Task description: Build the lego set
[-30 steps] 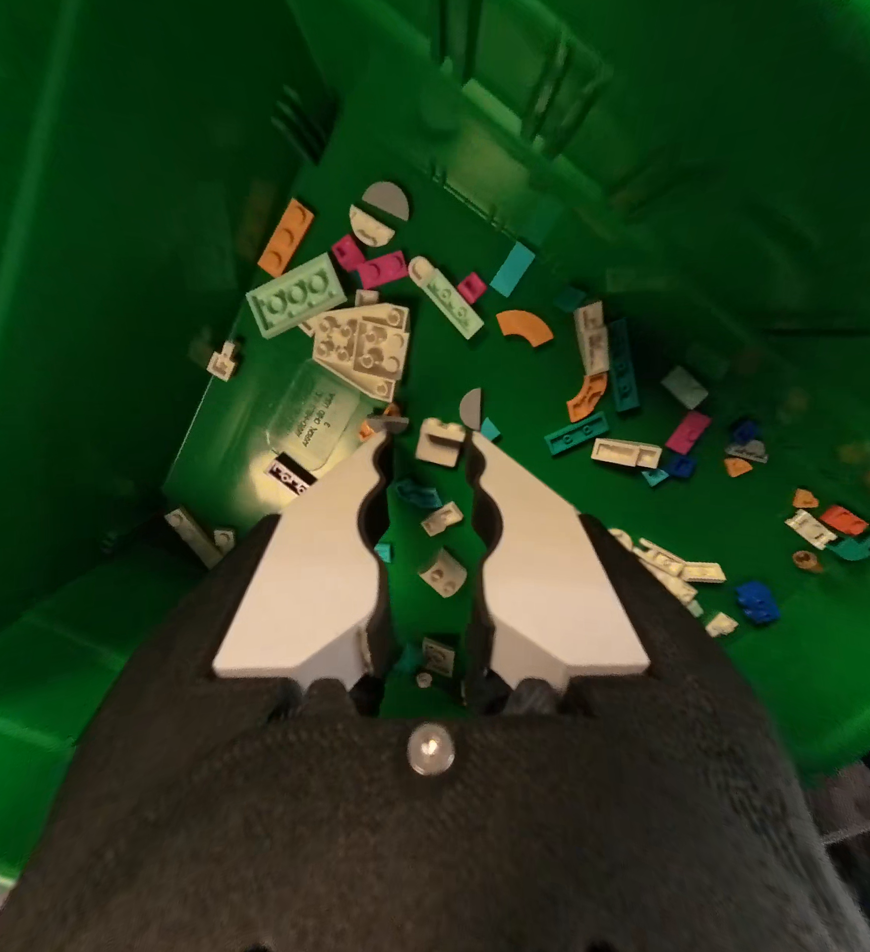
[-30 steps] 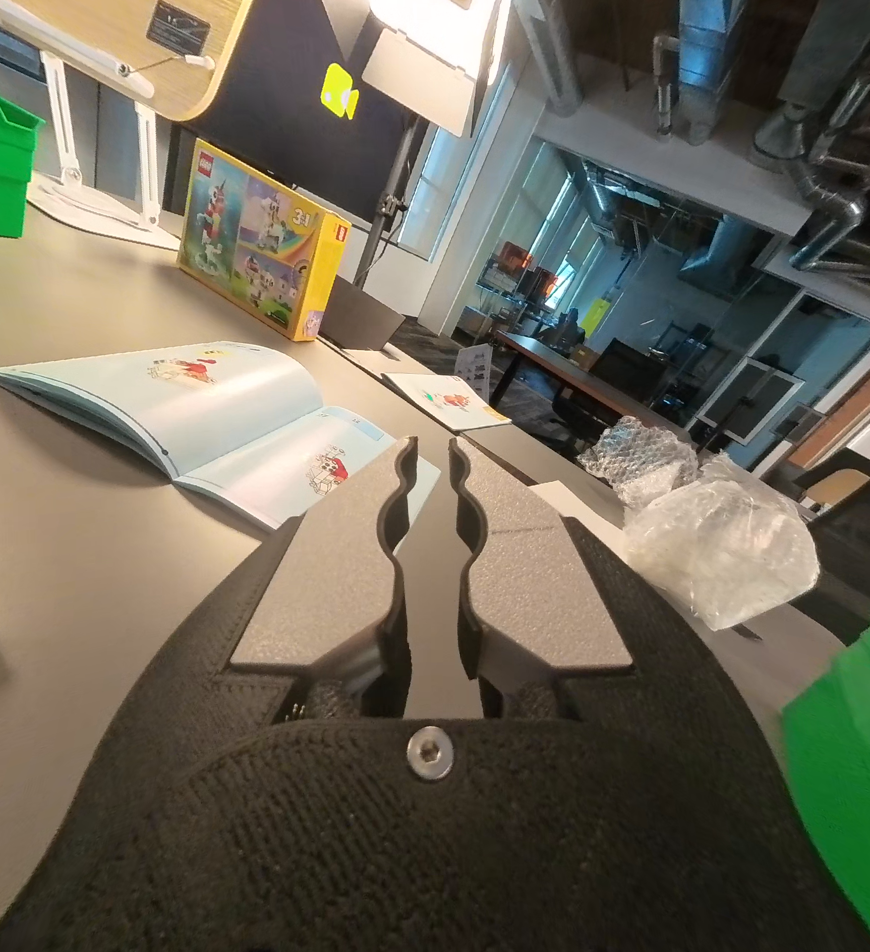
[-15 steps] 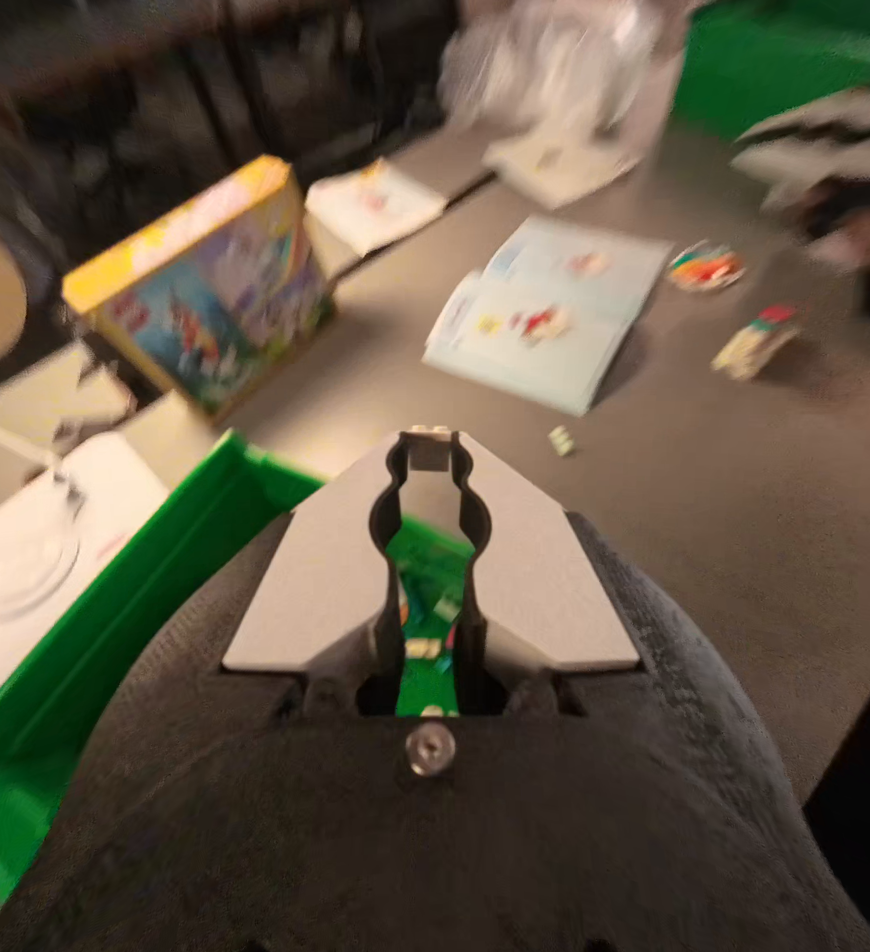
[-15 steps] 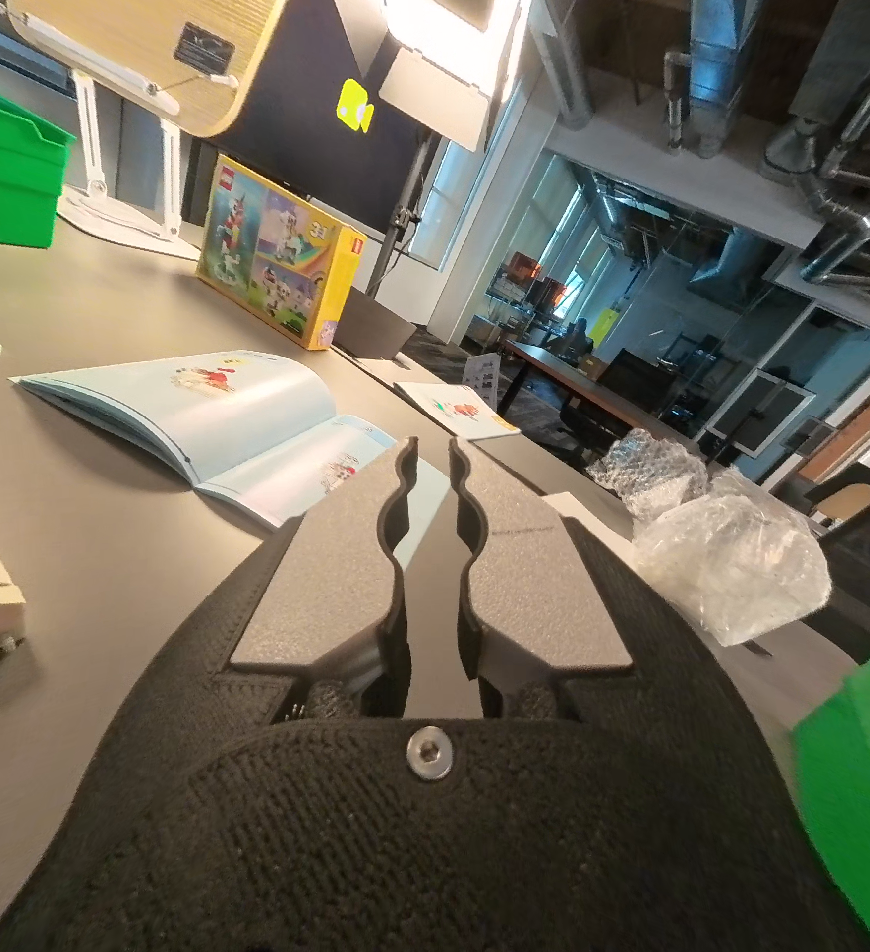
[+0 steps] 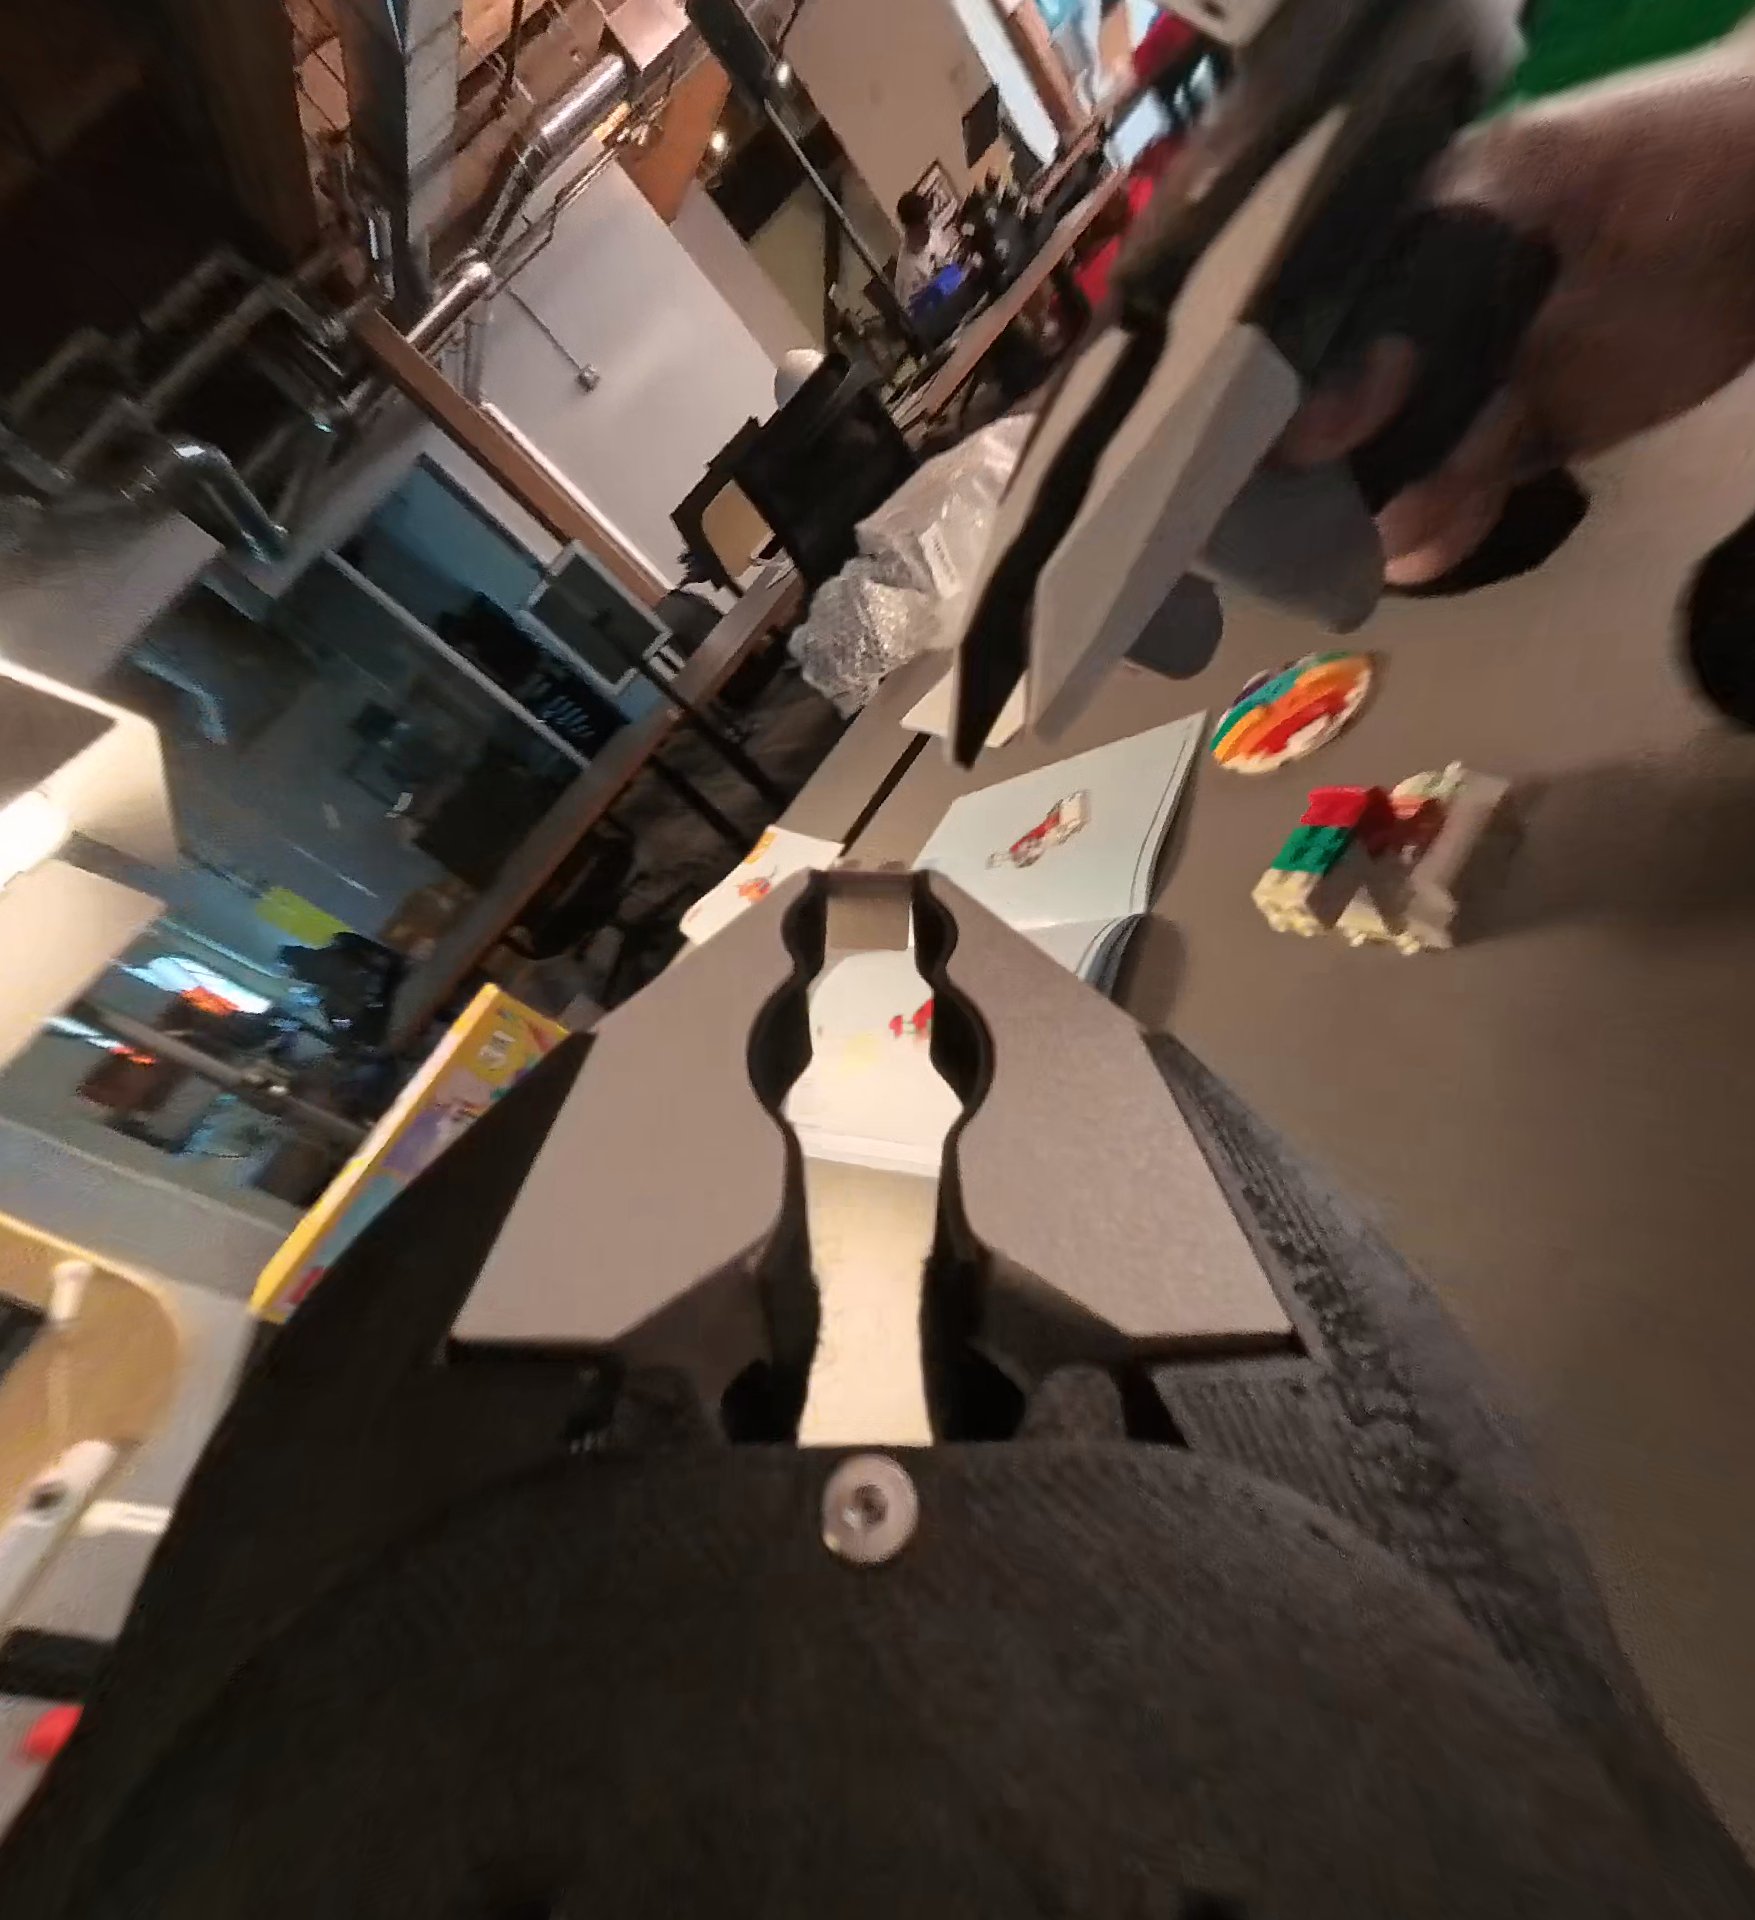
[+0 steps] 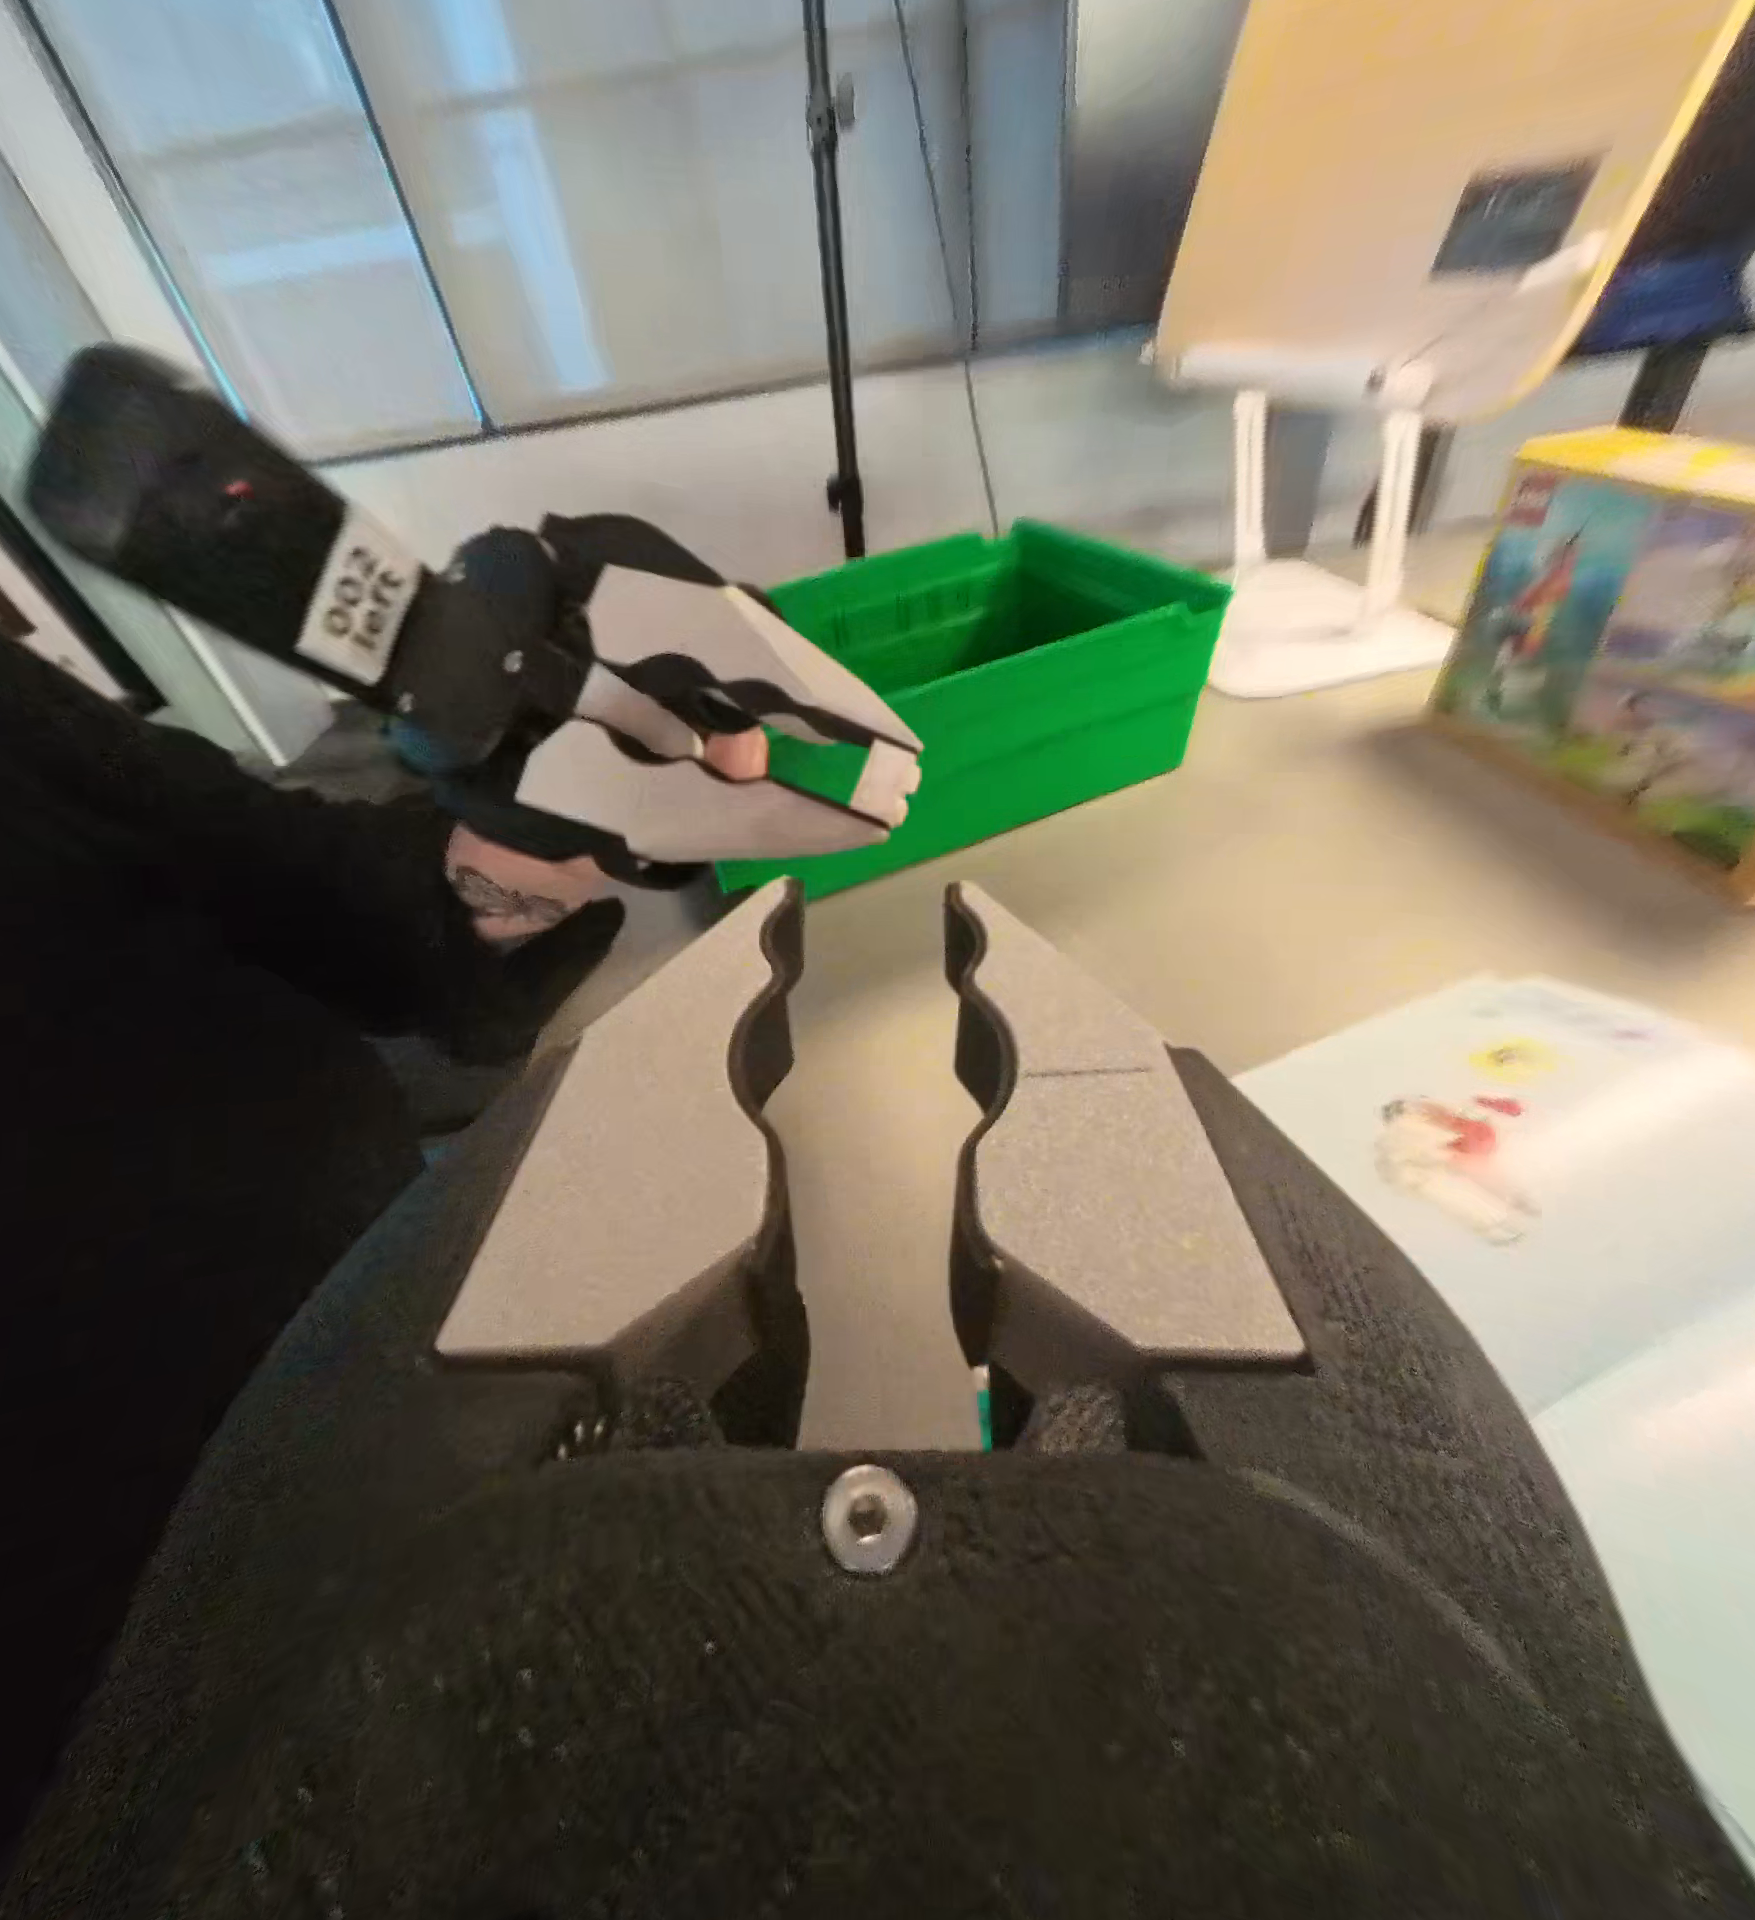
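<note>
My left gripper (image 5: 865, 883) is shut on a small white brick (image 5: 865, 923) pinched at its fingertips, held in the air above the grey table (image 5: 1475, 1143). The right wrist view shows it (image 6: 902, 790) with the brick (image 6: 883, 774) in front of the green bin (image 6: 1060, 717). My right gripper (image 6: 873, 909) is open and empty, pointing at the left one; it hangs at upper right in the left wrist view (image 5: 1003, 732). A partly built white, green and red model (image 5: 1372, 878) and a round multicoloured piece (image 5: 1288, 712) lie on the table.
An open light-blue instruction booklet (image 6: 1579, 1143) lies to the right of my right gripper; it also shows in the left wrist view (image 5: 1060, 842). A yellow set box (image 6: 1662, 665) stands at the far right. A person's black sleeve (image 6: 177, 987) fills the left. Clear plastic bags (image 5: 873, 613) lie farther back.
My left gripper closed on the white brick in the green bin, lifted it out and swung over the table. My right gripper turned toward the bin and opened wider.
</note>
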A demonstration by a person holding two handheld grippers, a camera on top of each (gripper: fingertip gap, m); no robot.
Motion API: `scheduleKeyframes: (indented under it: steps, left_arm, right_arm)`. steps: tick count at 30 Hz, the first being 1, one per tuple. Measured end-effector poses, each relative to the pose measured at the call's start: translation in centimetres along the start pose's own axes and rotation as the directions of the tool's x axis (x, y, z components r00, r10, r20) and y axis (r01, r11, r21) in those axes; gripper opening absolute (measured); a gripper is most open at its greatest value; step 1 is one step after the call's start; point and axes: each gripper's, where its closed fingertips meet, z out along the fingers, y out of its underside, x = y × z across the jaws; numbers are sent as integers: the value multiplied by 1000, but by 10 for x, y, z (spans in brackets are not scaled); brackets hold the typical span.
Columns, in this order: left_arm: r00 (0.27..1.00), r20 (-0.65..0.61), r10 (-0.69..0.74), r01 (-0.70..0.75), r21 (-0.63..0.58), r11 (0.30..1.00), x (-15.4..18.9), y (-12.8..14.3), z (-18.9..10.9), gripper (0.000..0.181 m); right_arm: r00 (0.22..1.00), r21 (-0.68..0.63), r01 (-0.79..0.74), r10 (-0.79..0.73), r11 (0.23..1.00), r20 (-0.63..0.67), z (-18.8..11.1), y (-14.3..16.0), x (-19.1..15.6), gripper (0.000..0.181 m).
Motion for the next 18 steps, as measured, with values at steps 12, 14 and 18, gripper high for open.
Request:
scheduleKeyframes:
  steps: [12,14,18]
  left_arm:
    - [979,-30,200,-201,-51,978,39,3,24,15]
    - [981,-21,192,-193,-43,980,40,1,28,15]
    - [993,-21,117,-116,45,992,44,-10,34,17]
  right_arm:
    - [991,-157,-114,124,981,54,7,24,13,11]
    - [993,-179,-94,104,979,46,3,26,15,12]
    - [996,-210,-62,72,976,43,-10,25,20,10]
